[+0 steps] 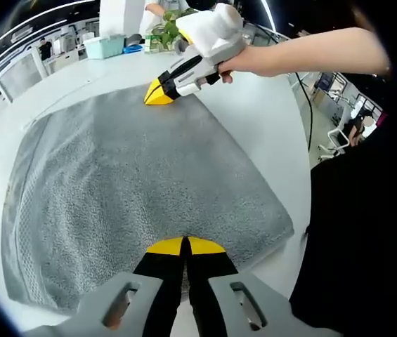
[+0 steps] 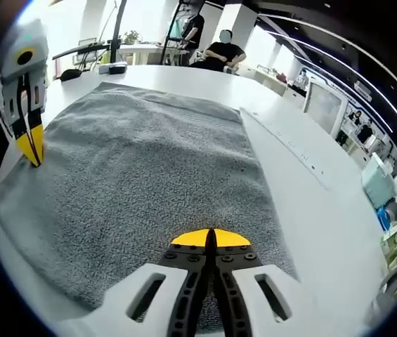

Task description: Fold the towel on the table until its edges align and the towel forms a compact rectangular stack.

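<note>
Both grippers pinched shut at opposite edges of the grey towel, flat on the white table.

Left gripper (image 1: 185,246) jaws together at one towel (image 1: 142,196) edge, right gripper (image 2: 211,239) jaws together at the far edge; whether fabric was actually caught, couldn't tell. Risk: thin grab slips on lift, edges misalign. Table (image 1: 268,119) back held a teal bin (image 1: 105,46), contents unclear, beside a plant (image 1: 166,31).

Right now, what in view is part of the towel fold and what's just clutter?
Part of the job:
- grey towel, spread flat on the white table
- left gripper, jaws shut at one towel edge
- right gripper, jaws shut at the opposite edge

Just lying about:
- teal box
- potted plant
- seated person in the background
</note>
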`<state>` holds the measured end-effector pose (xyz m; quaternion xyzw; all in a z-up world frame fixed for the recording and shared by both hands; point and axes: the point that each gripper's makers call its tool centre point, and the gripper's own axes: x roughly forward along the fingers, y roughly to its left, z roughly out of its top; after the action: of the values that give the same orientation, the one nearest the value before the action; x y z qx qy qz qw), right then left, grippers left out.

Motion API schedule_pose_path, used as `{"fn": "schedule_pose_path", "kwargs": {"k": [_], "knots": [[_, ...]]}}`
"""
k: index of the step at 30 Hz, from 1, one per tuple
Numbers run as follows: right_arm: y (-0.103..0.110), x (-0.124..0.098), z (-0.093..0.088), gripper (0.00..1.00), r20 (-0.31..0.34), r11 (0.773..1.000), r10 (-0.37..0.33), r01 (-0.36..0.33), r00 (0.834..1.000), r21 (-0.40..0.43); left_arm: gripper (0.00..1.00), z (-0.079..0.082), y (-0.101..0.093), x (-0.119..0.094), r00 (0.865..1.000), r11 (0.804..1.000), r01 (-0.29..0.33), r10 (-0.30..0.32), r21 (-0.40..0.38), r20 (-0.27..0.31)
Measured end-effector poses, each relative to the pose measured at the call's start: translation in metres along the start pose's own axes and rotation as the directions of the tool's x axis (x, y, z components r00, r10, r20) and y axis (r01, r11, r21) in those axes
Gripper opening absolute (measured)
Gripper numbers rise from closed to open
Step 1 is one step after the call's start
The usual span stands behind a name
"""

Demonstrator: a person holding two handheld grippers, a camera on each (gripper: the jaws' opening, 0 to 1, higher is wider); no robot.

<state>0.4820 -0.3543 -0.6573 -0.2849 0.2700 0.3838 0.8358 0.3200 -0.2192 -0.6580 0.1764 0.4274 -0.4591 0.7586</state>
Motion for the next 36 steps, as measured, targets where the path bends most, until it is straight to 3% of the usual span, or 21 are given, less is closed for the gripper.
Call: {"fn": "schedule_pose_path", "kwargs": {"k": [12, 13, 14, 15, 17, 20, 36], "knots": [[0.009, -0.009, -0.005, 0.00, 0.042, 0.996, -0.046, 0.042, 0.998, 0.084, 0.01, -0.009, 0.005, -0.005, 0.999, 0.999, -0.014, 0.012, -0.049, -0.049], [0.010, -0.010, -0.006, 0.00, 0.051, 0.993, -0.054, 0.048, 0.997, 0.104, 0.01, -0.009, 0.004, -0.005, 0.999, 0.999, -0.018, 0.016, -0.038, -0.049], [0.010, -0.011, -0.006, 0.00, 0.058, 0.990, -0.065, 0.057, 0.996, 0.128, 0.01, -0.009, 0.005, -0.005, 0.999, 1.000, -0.018, 0.019, 0.019, -0.048], [0.010, -0.012, -0.006, 0.00, 0.061, 0.988, -0.071, 0.062, 0.996, 0.144, 0.01, -0.007, 0.004, -0.005, 0.999, 0.991, -0.019, 0.024, 0.133, -0.035], [0.011, -0.013, -0.008, 0.00, 0.065, 0.986, -0.089, 0.078, 0.994, 0.146, 0.01, -0.009, 0.002, -0.005, 0.998, 0.998, -0.038, 0.040, 0.059, -0.041], [0.013, -0.015, -0.008, 0.00, 0.067, 0.987, -0.101, 0.091, 0.993, 0.133, 0.01, -0.008, 0.003, -0.005, 0.998, 0.996, -0.040, 0.044, 0.078, -0.046], [0.019, -0.031, -0.021, 0.00, 0.088, 0.955, -0.185, 0.158, 0.979, 0.251, 0.01, -0.010, 0.006, -0.006, 0.998, 0.999, -0.036, 0.038, 0.035, -0.050]]}}
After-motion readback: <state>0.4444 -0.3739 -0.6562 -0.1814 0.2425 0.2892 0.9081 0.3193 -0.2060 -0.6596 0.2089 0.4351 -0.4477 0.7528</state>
